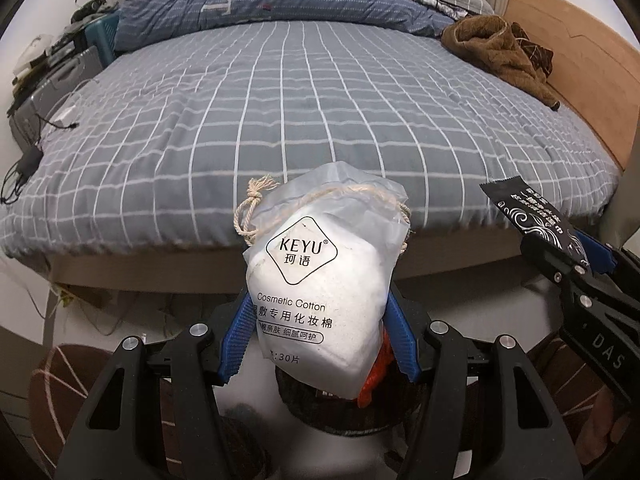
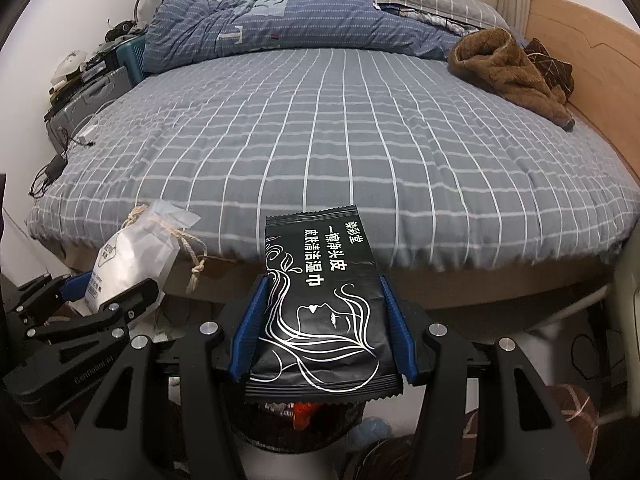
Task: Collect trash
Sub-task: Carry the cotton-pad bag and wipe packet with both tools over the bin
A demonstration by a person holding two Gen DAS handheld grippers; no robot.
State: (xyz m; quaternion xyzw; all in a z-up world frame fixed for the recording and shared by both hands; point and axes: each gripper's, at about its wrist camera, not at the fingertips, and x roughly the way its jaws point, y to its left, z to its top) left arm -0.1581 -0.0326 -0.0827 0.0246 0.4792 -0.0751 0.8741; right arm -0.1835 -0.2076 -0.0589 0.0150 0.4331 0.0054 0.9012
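My left gripper (image 1: 320,320) is shut on a white drawstring bag of cosmetic cotton (image 1: 320,280), its blue pads pressing both sides. In the right wrist view that bag (image 2: 128,260) shows at the left in the left gripper (image 2: 108,292). My right gripper (image 2: 324,328) is shut on a black wet-wipe packet (image 2: 320,300) with white line art. The same packet (image 1: 532,216) appears at the right edge of the left wrist view. Both grippers hang over the floor at the foot of the bed. Below them sits a dark bin (image 1: 340,408) (image 2: 304,416) with something orange inside.
A grey checked bed (image 1: 300,112) fills the view ahead, with a folded blue quilt (image 1: 260,0) at its head and a brown fleece garment (image 1: 500,48) at the right. Cables and a charger (image 1: 24,164) lie at the left edge. A cluttered shelf (image 1: 52,64) stands left.
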